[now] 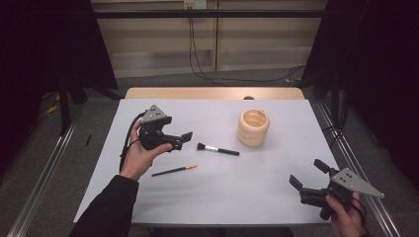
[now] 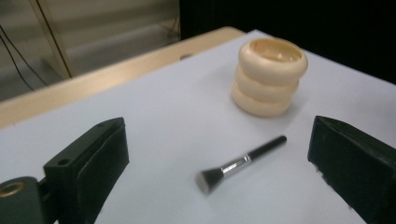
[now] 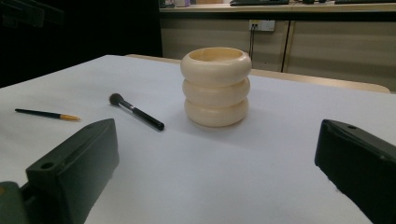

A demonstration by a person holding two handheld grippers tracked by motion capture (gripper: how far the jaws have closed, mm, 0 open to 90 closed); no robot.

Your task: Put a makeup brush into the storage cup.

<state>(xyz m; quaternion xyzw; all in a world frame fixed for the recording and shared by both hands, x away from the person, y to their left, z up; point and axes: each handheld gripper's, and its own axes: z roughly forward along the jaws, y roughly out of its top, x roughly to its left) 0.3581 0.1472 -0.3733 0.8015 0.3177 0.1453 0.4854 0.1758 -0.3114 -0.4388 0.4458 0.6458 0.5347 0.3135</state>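
Note:
A cream ribbed cup [image 1: 253,127] [image 2: 269,76] [image 3: 216,86] stands upright right of the table's middle. A black makeup brush [image 1: 217,149] [image 2: 240,164] [image 3: 136,112] lies flat to its left, bristles pointing left. A thin black pencil with an orange end [image 1: 174,171] [image 3: 46,114] lies nearer the front. My left gripper [image 1: 184,138] [image 2: 219,177] is held open just left of the brush, which lies ahead between its jaws. My right gripper [image 1: 307,174] [image 3: 217,182] stands open at the front right, empty and aimed at the cup.
The white table top [image 1: 217,197] sits on a wooden board whose edge [image 1: 212,93] shows at the back. Cables [image 1: 197,59] hang down the far wall. Dark curtains flank both sides, and metal rails [image 1: 356,163] run along the table's right.

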